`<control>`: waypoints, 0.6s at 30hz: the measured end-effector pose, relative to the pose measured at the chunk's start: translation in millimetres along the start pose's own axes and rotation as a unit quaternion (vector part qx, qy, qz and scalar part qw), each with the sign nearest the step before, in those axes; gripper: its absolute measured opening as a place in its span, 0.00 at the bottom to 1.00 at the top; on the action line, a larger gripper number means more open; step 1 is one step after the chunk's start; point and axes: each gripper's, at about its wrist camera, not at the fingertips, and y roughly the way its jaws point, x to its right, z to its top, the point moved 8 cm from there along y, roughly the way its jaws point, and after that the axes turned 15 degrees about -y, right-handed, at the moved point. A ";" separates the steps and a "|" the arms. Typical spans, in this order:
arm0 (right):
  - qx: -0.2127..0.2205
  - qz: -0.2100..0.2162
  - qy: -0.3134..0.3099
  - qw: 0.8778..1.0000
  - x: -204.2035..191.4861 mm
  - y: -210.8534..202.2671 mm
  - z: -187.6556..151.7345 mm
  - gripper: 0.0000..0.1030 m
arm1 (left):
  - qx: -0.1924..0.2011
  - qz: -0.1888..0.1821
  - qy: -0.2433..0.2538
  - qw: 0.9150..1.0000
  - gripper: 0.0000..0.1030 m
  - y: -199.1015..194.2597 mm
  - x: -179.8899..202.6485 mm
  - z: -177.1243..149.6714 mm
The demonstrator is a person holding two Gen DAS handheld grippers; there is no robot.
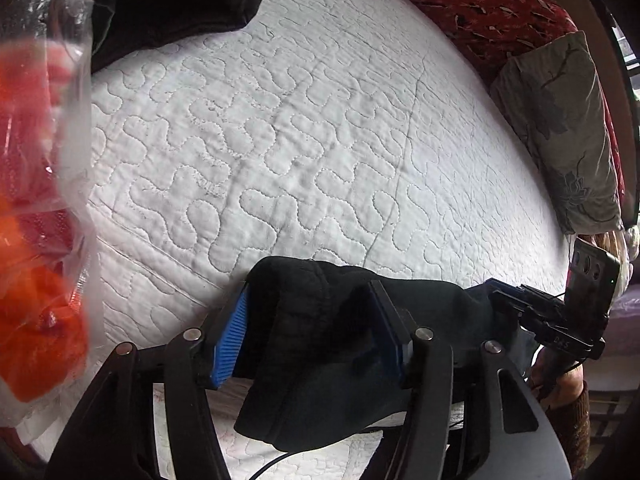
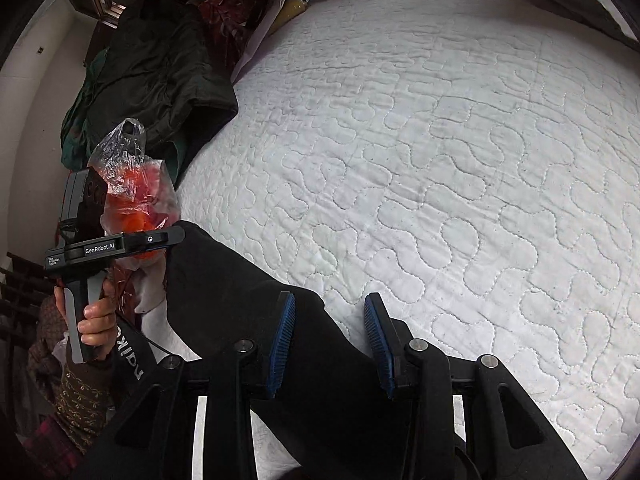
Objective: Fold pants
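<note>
Black pants (image 1: 320,344) lie bunched along the near edge of the white quilted bed (image 1: 320,120). My left gripper (image 1: 308,292) points down over them. A thick fold sits between its blue pads (image 1: 230,340); the left pad stands a little off the cloth, so the jaws are open. In the right wrist view the pants (image 2: 224,280) run from the left gripper's body (image 2: 116,246) down under my right gripper (image 2: 330,300). Its jaws are apart over the cloth's edge, pressing nothing. A hand (image 2: 94,324) holds the left gripper's handle.
A clear plastic bag of orange-red stuff (image 2: 136,200) sits at the bed's left edge, close to the left gripper. A dark green garment (image 2: 160,80) is heaped beyond it. A red patterned blanket (image 1: 480,0) and a grey pillow (image 1: 560,128) line the far right side.
</note>
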 end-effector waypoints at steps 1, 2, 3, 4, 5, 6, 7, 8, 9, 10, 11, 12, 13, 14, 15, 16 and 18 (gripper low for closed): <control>-0.004 -0.001 -0.003 1.000 -1.1 2.0 -2.1 0.34 | 0.001 0.002 0.000 1.000 0.55 3.2 1.3 -1.1; -0.002 -0.001 -0.008 1.000 -2.6 2.6 -2.4 0.30 | 0.009 0.009 0.000 1.000 0.52 3.8 2.0 -1.3; 0.002 -0.011 -0.012 1.000 -2.7 1.5 -2.3 0.18 | 0.022 0.013 -0.001 1.000 0.48 1.3 3.4 -0.9; 0.003 -0.017 -0.015 1.000 -3.1 2.0 -2.9 0.11 | 0.032 0.010 -0.004 0.999 0.40 -3.3 6.0 -0.4; 0.002 -0.019 -0.016 1.000 -4.8 3.0 -3.8 0.07 | 0.040 -0.002 -0.009 0.999 0.32 -9.9 9.6 0.2; 0.002 -0.034 -0.022 0.999 -6.4 2.6 -3.8 0.05 | 0.053 -0.019 -0.011 0.998 0.29 -20.2 14.1 1.0; 0.002 -0.051 -0.031 0.998 -10.0 1.9 -2.6 0.05 | 0.070 -0.034 -0.009 0.997 0.26 -31.5 17.4 2.9; 0.007 -0.064 -0.039 0.997 -15.7 -0.1 1.5 0.04 | 0.102 -0.031 -0.003 0.994 0.26 -42.3 18.1 6.0; 0.025 -0.071 -0.040 0.996 -19.4 -8.6 5.9 0.04 | 0.130 -0.010 0.008 0.991 0.26 -46.8 16.4 9.8; 0.051 -0.069 -0.037 0.996 -23.2 -19.5 10.9 0.04 | 0.138 0.020 0.013 0.990 0.26 -42.8 12.0 13.0; 0.074 -0.066 -0.031 0.995 -24.4 -28.5 14.4 0.04 | 0.131 0.043 0.009 0.990 0.26 -34.3 5.0 16.3; 0.080 -0.064 -0.025 0.994 -22.1 -30.6 14.6 0.04 | 0.118 0.054 0.002 0.992 0.26 -24.4 -3.9 19.2; 0.075 -0.069 -0.020 0.995 -17.7 -26.7 12.4 0.04 | 0.107 0.064 -0.009 0.992 0.26 -16.4 -11.7 21.2; 0.065 -0.082 -0.017 0.994 -11.7 -20.1 8.8 0.04 | 0.100 0.062 -0.023 0.993 0.26 -13.6 -18.8 21.3; 0.055 -0.093 -0.016 0.994 -6.5 -11.8 5.0 0.04 | 0.099 0.047 -0.036 0.993 0.26 -17.0 -22.9 20.8; 0.047 -0.100 -0.014 0.994 -2.3 -4.8 1.9 0.04 | 0.100 0.027 -0.044 0.994 0.26 -23.4 -23.2 20.3; 0.044 -0.110 -0.015 0.993 0.9 2.0 -2.0 0.05 | 0.095 -0.005 -0.044 0.995 0.26 -34.1 -23.1 16.9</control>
